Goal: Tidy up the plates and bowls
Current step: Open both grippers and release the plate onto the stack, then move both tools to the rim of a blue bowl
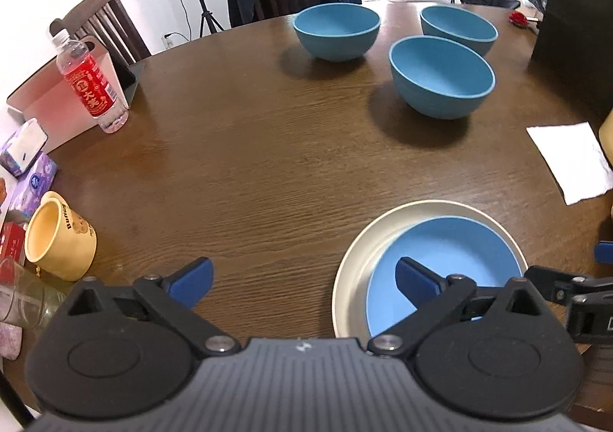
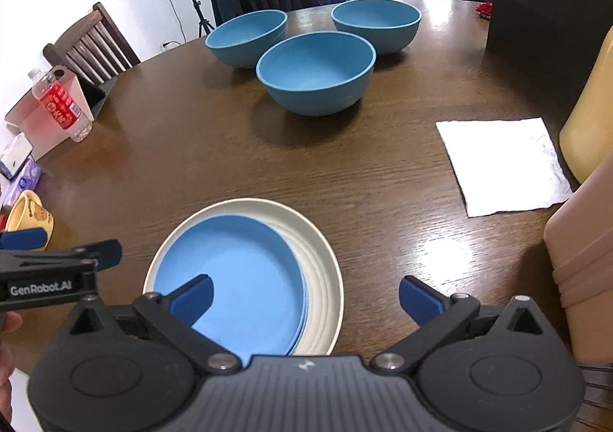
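Observation:
A blue plate (image 1: 444, 259) (image 2: 233, 271) lies off-centre in a larger white plate (image 1: 367, 244) (image 2: 325, 263) near the table's front edge. Three blue bowls stand apart at the far side: left (image 1: 337, 31) (image 2: 247, 37), nearer middle (image 1: 440, 77) (image 2: 316, 71), far right (image 1: 458, 29) (image 2: 377, 23). My left gripper (image 1: 304, 280) is open and empty, its right finger above the blue plate; it also shows in the right wrist view (image 2: 61, 248). My right gripper (image 2: 304, 298) is open and empty above the plates' right side.
A water bottle (image 1: 92, 81), a box (image 1: 57, 102) and a yellow mug (image 1: 57, 236) stand along the table's left edge. A white napkin (image 2: 502, 163) and yellow containers (image 2: 590, 114) are at the right. Chairs stand behind the brown table (image 1: 249, 148).

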